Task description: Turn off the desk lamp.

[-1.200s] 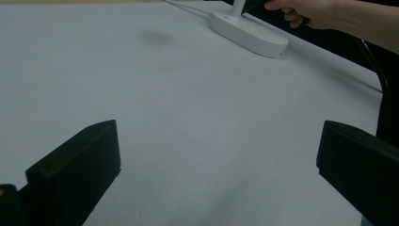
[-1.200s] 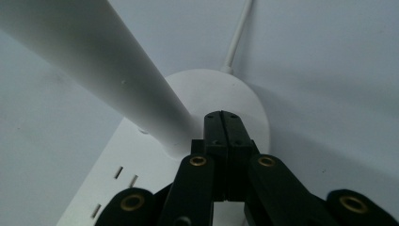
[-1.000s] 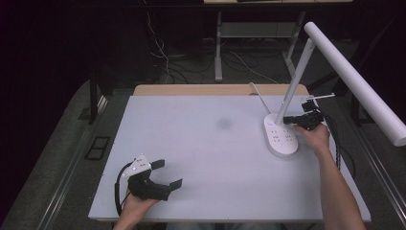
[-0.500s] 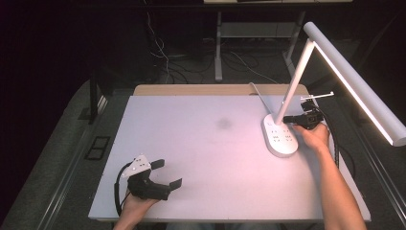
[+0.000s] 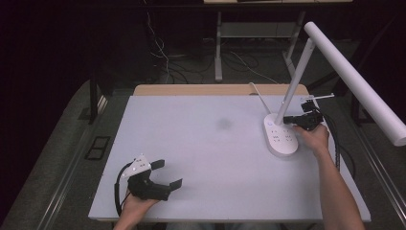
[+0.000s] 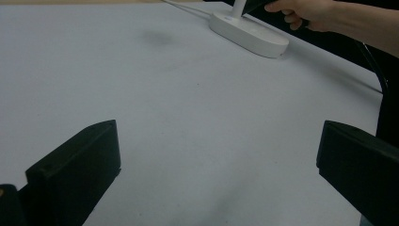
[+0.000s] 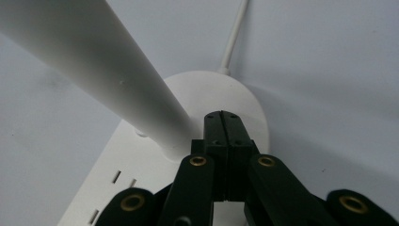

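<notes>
I can read no text, brand or number anywhere. The only signs I can make out sit on the lamp base (image 5: 281, 136): two small groups of grey marks on its top face and a faint bluish dot near the stem, all too small for me to read from the high view. In the right gripper view the same base (image 7: 141, 188) shows a few short slot-like marks near its edge, but they form no letter or figure that I can tell.
</notes>
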`<state>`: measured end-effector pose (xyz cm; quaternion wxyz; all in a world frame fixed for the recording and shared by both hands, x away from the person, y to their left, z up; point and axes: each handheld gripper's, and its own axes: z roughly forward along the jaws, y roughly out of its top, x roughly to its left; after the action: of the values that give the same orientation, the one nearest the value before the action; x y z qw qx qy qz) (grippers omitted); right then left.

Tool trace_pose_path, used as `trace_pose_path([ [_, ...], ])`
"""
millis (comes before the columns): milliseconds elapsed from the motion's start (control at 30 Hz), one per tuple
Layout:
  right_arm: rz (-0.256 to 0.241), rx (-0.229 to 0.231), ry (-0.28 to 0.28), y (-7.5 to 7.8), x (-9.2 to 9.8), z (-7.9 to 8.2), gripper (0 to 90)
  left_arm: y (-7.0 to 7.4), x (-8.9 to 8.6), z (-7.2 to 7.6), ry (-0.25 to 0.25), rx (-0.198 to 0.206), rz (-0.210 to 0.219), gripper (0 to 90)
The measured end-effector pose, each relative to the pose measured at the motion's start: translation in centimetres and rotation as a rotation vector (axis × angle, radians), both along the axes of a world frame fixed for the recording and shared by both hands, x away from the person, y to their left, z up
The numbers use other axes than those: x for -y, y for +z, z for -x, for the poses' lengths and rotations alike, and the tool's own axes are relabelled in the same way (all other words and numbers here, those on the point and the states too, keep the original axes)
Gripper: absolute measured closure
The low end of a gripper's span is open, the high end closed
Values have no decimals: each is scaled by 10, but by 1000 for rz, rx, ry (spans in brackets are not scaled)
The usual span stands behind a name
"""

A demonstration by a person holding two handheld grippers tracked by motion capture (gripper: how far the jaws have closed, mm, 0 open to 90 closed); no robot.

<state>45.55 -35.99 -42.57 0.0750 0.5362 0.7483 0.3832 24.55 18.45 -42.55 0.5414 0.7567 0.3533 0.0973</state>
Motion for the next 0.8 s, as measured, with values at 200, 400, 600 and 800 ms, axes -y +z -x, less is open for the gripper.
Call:
trace_pose_path([
  [200, -11, -18, -9, 1, 1, 1, 900, 0, 0, 0, 5, 1, 8, 0],
  [400, -8, -18, -20, 3, 0, 2, 900, 0, -1, 0, 2, 2, 7, 0],
  [600, -13, -7, -27, 9, 0, 5, 900, 1, 0, 0, 1, 2, 13, 0],
  [800, -7, -4, -38, 14, 1, 9, 900, 1, -1, 1, -3, 6, 14, 0],
])
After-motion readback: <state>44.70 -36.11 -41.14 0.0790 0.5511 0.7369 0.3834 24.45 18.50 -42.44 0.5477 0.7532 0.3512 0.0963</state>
